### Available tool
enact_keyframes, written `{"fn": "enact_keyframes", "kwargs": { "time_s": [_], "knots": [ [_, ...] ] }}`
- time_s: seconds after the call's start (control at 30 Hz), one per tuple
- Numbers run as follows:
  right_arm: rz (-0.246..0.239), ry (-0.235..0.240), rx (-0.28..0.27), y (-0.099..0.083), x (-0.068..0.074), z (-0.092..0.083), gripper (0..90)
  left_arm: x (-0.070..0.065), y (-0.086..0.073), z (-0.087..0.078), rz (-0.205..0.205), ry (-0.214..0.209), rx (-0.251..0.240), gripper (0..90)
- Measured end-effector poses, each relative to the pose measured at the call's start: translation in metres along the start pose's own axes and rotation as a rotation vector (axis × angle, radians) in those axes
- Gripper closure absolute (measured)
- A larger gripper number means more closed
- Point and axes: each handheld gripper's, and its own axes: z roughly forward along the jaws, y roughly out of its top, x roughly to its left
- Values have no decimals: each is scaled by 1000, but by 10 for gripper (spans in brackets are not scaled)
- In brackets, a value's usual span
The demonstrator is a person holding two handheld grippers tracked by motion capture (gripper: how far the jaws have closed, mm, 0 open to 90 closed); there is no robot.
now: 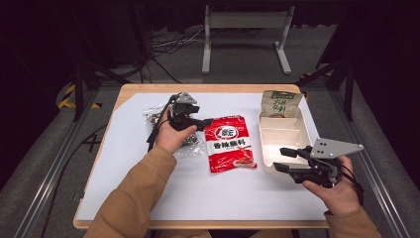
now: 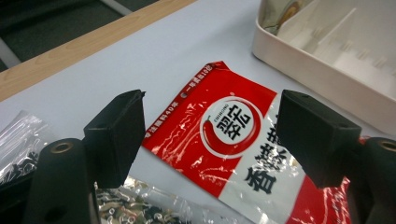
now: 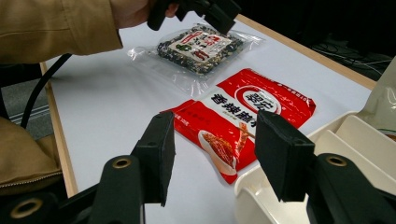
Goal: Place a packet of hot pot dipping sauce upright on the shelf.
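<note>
A red and white seasoning packet (image 1: 230,144) (image 2: 233,135) (image 3: 238,116) lies flat in the middle of the white mat. To its left a clear bag of dark seeds (image 1: 185,141) (image 3: 198,44) rests under the person's left hand. My left gripper (image 1: 205,122) (image 2: 210,140) hovers open just above the packet's top left corner, nothing between its jaws. My right gripper (image 1: 282,159) (image 3: 215,154) is open and empty at the near left corner of the cream divided tray (image 1: 283,141) (image 3: 355,140). A tan and green pouch (image 1: 280,103) leans in the tray's far end.
The white mat (image 1: 124,163) covers a wooden table (image 1: 148,88) with bare wood along its edges. Cables and a metal stand's legs (image 1: 245,42) lie on the floor beyond the table. Dark frame rails run along both sides.
</note>
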Motion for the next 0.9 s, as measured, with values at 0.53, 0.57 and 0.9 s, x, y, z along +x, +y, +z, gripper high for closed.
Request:
{"fn": "enact_keyframes", "kwargs": {
  "time_s": [0.53, 0.57, 0.9],
  "knots": [
    [-5, 29, -22, 1, 1, -1, 473, 19, -17, 65, -87, 46, 162, 208],
    [-7, 30, -22, 1, 1, -1, 473, 20, -18, 66, -87, 50, 169, 202],
    [-8, 49, -18, 0, 2, 4, 467, 22, -22, 79, -74, 86, 230, 199]
  ]
}}
